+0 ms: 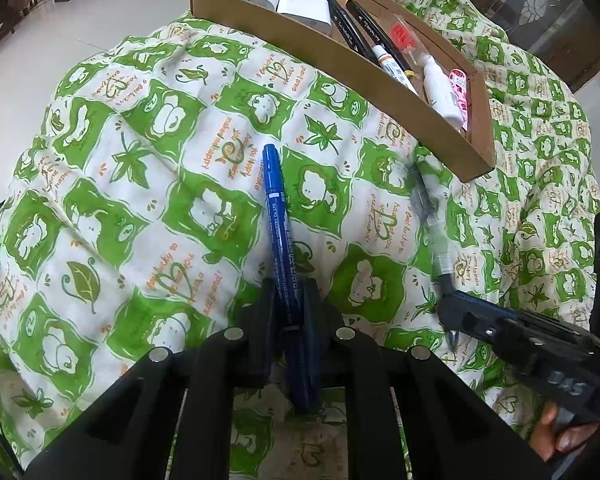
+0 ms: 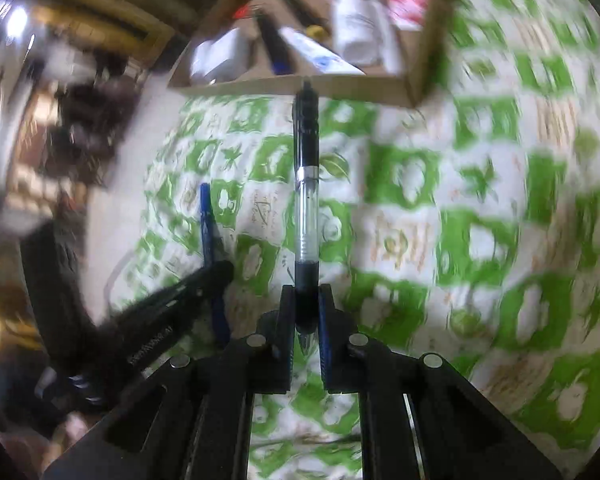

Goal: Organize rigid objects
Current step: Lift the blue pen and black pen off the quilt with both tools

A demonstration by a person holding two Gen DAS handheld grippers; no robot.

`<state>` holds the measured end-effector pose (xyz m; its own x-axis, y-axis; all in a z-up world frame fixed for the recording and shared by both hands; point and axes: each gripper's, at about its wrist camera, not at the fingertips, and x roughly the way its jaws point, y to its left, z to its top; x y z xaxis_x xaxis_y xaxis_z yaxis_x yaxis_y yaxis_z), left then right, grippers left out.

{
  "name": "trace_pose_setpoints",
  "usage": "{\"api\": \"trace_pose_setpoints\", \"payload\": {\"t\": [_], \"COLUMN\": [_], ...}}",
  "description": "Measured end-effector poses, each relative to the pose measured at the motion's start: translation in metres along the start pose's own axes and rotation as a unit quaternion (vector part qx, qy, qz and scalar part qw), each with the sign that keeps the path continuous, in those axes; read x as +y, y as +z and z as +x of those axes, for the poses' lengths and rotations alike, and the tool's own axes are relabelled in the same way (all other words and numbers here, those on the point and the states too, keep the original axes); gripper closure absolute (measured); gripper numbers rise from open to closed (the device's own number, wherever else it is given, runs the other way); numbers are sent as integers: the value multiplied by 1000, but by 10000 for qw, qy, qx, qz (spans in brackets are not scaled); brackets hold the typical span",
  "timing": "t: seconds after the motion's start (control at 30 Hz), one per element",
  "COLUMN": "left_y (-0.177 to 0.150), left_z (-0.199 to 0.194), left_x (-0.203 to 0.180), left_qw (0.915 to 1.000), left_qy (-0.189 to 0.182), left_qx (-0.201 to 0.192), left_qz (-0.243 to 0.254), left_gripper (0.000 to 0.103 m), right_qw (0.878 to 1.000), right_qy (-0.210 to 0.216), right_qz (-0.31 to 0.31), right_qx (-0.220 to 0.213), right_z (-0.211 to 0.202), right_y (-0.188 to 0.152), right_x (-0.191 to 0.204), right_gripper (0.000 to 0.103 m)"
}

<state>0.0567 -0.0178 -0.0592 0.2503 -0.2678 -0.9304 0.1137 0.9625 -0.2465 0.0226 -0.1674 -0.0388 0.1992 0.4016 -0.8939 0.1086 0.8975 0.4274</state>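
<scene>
While most of the stationery already lies in the cardboard tray (image 1: 476, 128) — black markers, a white bottle, a white box among them — two pieces are not yet in it, and I hold both. My left gripper (image 1: 290, 304) has its jaws closed on the blue marker (image 1: 274, 200), lifted above the green-patterned quilt (image 1: 140, 184). My right gripper (image 2: 305, 308) has its jaws clamped on the clear gel pen (image 2: 306, 200), its far end pointing at the tray's near wall. Dropping both in should finish, as far as I can see.
</scene>
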Motion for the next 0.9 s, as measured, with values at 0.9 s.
{"api": "trace_pose_setpoints", "payload": {"t": [0.9], "left_y": [-1], "left_z": [3], "left_x": [-5], "left_qw": [9996], "left_qy": [183], "left_qx": [-62], "left_qz": [182], "left_gripper": [92], "right_qw": [9940], "right_qy": [-960], "right_qz": [-435], "right_qx": [-307], "right_z": [26], "right_y": [34], "right_x": [28], "right_gripper": [93]}}
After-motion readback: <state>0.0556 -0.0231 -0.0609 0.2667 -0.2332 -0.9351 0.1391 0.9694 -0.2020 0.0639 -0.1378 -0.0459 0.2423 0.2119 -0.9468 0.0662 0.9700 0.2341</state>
